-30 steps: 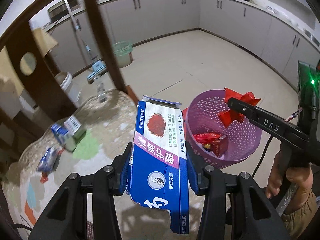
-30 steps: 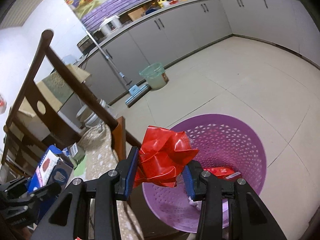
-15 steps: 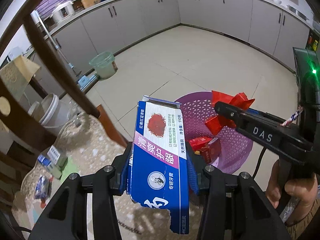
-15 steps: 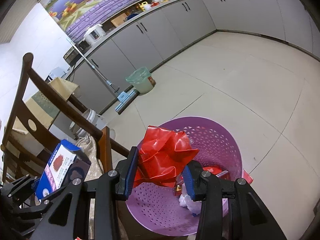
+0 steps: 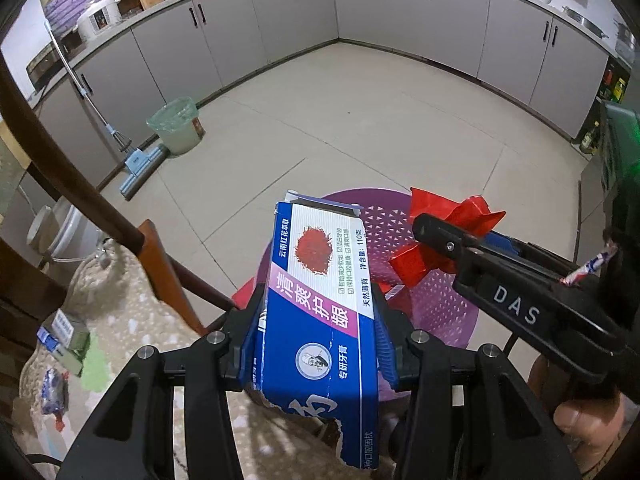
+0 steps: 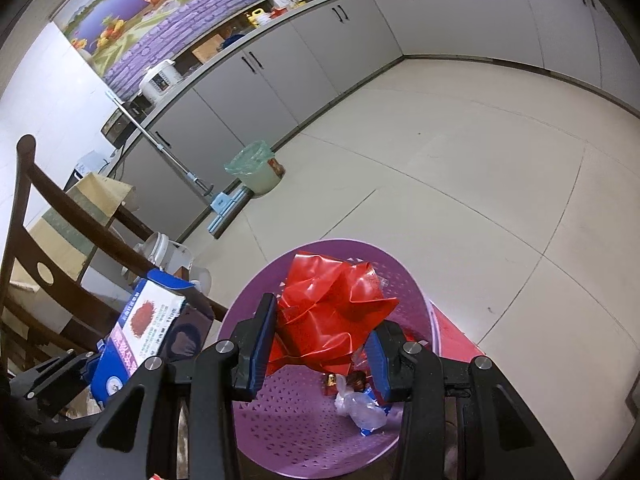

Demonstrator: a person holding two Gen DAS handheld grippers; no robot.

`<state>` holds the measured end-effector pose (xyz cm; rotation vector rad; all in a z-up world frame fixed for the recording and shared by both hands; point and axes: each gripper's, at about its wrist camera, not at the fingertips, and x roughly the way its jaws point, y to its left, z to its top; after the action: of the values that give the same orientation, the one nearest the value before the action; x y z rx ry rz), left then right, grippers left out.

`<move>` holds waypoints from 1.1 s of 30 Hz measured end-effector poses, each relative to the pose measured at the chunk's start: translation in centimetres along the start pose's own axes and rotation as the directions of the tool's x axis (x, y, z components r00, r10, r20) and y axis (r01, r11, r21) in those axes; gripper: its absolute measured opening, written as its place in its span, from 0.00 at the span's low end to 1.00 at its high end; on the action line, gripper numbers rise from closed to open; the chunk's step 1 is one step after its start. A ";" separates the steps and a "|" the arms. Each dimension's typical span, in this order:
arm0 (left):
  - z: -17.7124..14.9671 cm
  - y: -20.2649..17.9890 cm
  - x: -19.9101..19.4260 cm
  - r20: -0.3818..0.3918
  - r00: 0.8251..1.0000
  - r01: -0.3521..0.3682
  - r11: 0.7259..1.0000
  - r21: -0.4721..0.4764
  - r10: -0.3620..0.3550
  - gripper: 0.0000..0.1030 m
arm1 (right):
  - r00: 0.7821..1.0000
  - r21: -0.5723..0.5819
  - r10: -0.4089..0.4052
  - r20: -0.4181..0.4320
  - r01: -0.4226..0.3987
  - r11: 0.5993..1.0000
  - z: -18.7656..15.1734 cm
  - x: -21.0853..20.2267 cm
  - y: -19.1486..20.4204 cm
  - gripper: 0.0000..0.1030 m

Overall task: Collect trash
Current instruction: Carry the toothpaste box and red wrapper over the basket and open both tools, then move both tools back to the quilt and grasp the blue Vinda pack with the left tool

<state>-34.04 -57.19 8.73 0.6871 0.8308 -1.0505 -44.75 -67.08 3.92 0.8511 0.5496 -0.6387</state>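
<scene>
The left hand-held gripper (image 5: 316, 344) is clamped on a blue toothpaste box (image 5: 324, 312), which is held above the near rim of the purple basket (image 5: 440, 320). The right hand-held gripper (image 6: 322, 344) is clamped on a crumpled red wrapper (image 6: 332, 320), held over the basket opening. In the left wrist view the wrapper lies at 2 o'clock from the box. Other trash (image 6: 360, 408) lies on the basket floor. More packets (image 5: 64, 336) remain on the patterned worktop (image 5: 132, 320) at 9 o'clock.
</scene>
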 end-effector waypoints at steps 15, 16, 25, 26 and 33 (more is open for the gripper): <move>-0.1 1.0 0.7 -0.011 0.999 0.043 0.998 -0.045 -0.044 0.66 | 0.999 -0.006 -0.032 0.007 0.032 0.999 0.2 0.5 0.4 0.52; -0.2 1.1 0.6 -0.012 0.999 0.043 0.998 -0.045 -0.043 0.67 | 0.999 -0.013 -0.035 0.012 0.035 0.999 0.2 0.5 0.6 0.54; -1.5 2.0 -1.0 -0.002 1.000 0.012 0.998 -0.054 -0.012 0.68 | 0.999 -0.024 -0.037 0.026 0.038 0.999 0.3 0.6 1.7 0.61; -1.7 2.2 -1.2 -0.001 1.000 0.009 0.998 -0.055 -0.009 0.68 | 0.999 -0.031 -0.037 0.026 0.038 0.999 0.2 0.7 2.0 0.61; -4.3 4.6 -3.1 -0.011 1.000 0.016 0.992 -0.126 -0.018 0.68 | 1.000 -0.071 -0.021 0.020 0.022 0.997 -0.2 1.3 3.7 0.64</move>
<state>-31.64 -50.64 9.56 0.5813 0.9063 -1.0013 -41.32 -65.46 4.79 0.7727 0.5615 -0.6428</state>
